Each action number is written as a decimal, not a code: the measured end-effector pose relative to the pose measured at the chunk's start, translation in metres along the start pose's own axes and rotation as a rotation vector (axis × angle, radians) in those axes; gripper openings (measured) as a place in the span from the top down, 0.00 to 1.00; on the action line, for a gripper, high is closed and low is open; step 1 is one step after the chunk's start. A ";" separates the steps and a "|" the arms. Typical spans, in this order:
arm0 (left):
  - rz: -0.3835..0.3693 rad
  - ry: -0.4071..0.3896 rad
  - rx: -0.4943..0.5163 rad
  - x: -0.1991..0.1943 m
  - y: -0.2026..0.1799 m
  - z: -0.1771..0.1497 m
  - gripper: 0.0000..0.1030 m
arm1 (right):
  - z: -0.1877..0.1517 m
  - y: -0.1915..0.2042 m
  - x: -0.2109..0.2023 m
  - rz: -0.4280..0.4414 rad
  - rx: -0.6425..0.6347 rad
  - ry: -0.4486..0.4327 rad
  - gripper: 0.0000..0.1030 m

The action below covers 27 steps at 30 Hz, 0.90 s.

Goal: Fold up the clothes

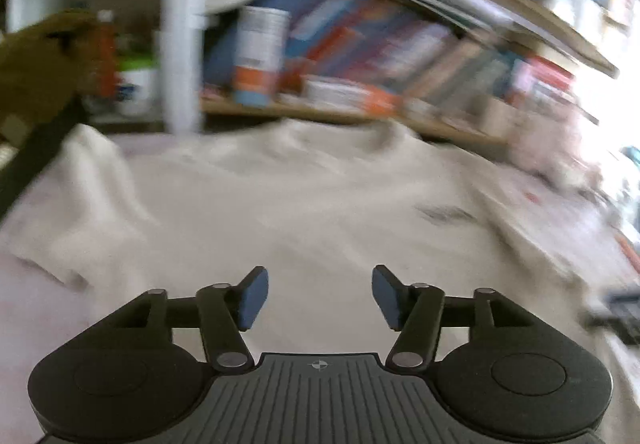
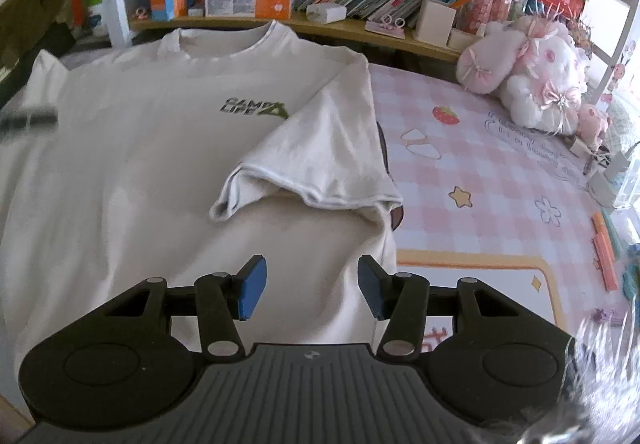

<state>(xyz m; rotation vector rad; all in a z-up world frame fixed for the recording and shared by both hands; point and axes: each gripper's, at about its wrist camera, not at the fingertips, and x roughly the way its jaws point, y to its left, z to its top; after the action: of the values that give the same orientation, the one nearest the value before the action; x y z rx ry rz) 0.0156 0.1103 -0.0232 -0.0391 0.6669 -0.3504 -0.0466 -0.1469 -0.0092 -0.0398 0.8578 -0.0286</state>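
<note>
Cream T-shirt [image 2: 152, 148] is being spread flat along the desk's shelf-side edge, one sleeve [image 2: 320, 160] folded inward. Both grippers, left gripper [image 1: 320, 294] and right gripper [image 2: 311, 286], are being held spread, empty. The folded sleeve risks being dragged loose if fabric is snagged.

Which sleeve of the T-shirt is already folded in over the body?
The sleeve on the picture's right in the right wrist view, beside the pink checked cloth: it lies across the chest of the T-shirt below the printed logo. The other sleeve sticks outward, unfolded.
</note>
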 end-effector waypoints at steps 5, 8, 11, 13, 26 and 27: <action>-0.072 0.047 0.024 -0.008 -0.064 -0.031 0.30 | 0.009 -0.025 0.013 0.075 0.058 -0.012 0.53; -0.027 0.108 0.028 0.001 -0.082 -0.039 0.30 | 0.014 -0.036 0.021 0.113 0.051 -0.021 0.53; 0.027 0.161 0.021 0.007 -0.093 -0.046 0.30 | 0.018 -0.050 0.026 0.139 0.057 -0.034 0.53; 0.072 0.156 0.033 0.007 -0.097 -0.051 0.28 | 0.019 -0.061 0.031 0.161 0.073 -0.038 0.53; 0.254 0.174 0.071 0.003 -0.127 -0.060 0.24 | 0.035 -0.138 0.084 0.389 0.499 0.092 0.91; 0.258 0.177 0.068 0.003 -0.127 -0.060 0.24 | 0.038 -0.140 0.086 0.390 0.493 0.092 0.96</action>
<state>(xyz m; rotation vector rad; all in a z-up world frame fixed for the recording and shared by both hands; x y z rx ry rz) -0.0575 -0.0054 -0.0536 0.1433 0.8248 -0.1281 0.0369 -0.2899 -0.0430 0.5943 0.9186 0.1251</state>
